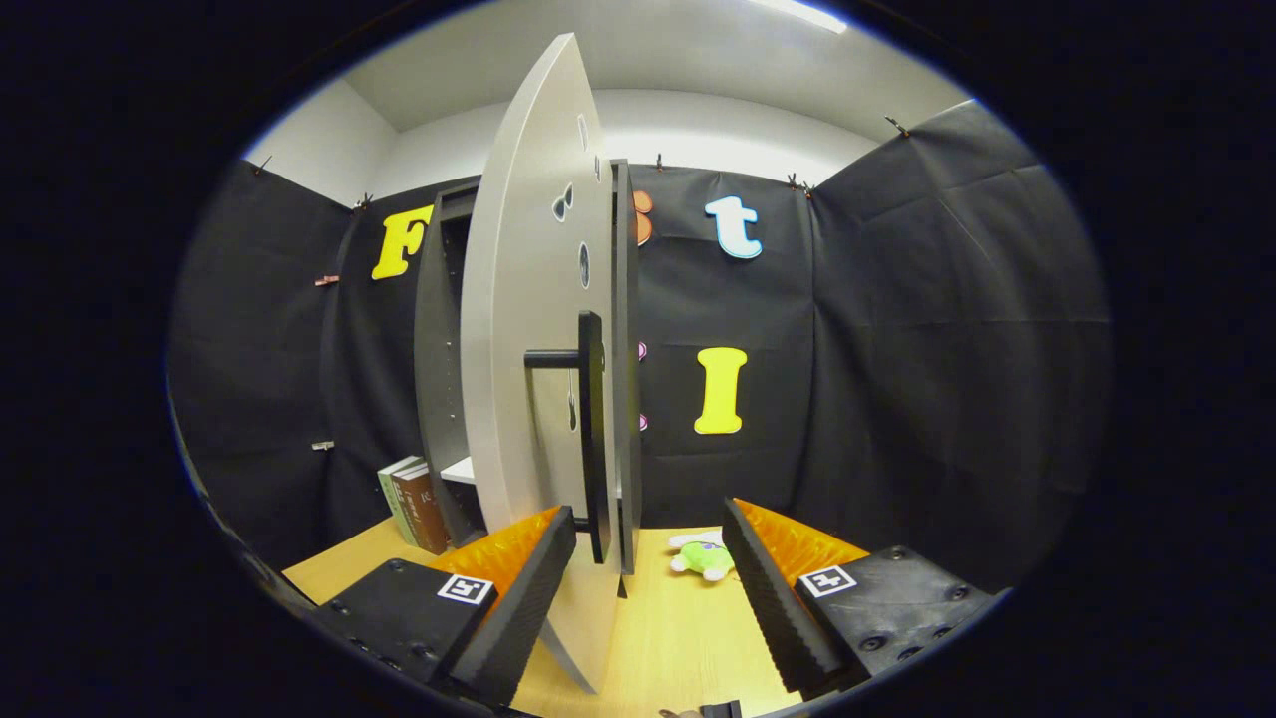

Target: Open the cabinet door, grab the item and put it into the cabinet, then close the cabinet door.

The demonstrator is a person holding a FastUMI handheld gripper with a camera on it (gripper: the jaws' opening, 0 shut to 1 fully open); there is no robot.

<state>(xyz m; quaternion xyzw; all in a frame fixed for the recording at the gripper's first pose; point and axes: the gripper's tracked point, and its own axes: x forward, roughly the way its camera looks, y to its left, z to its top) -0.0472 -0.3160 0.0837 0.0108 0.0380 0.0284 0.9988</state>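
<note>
- Cabinet (439, 329): dark grey, upright on the wooden table (678, 638), against the black cloth wall. Interior mostly hidden by the door; a row of shelf-pin holes and a bit of pale shelf (461, 469) visible, contents cannot tell.
- Cabinet door (518, 379): light grey, swung out towards the camera, seen nearly edge-on, small stickers on its face.
- Door handle (590, 429): black vertical bar on a short black stem, just ahead of the fingers.
- Gripper (648, 598): released, jaws spread wide, holding nothing. Door's lower edge sits between the fingers, close to the left finger (518, 598); contact cannot tell.
- Item: small plush toy (704, 556), green with white and a bit of purple, lying on the table beyond the fingers, right of the door, outside the cabinet.
- Books (414, 504): two or three, standing on the table just left of the cabinet.
</note>
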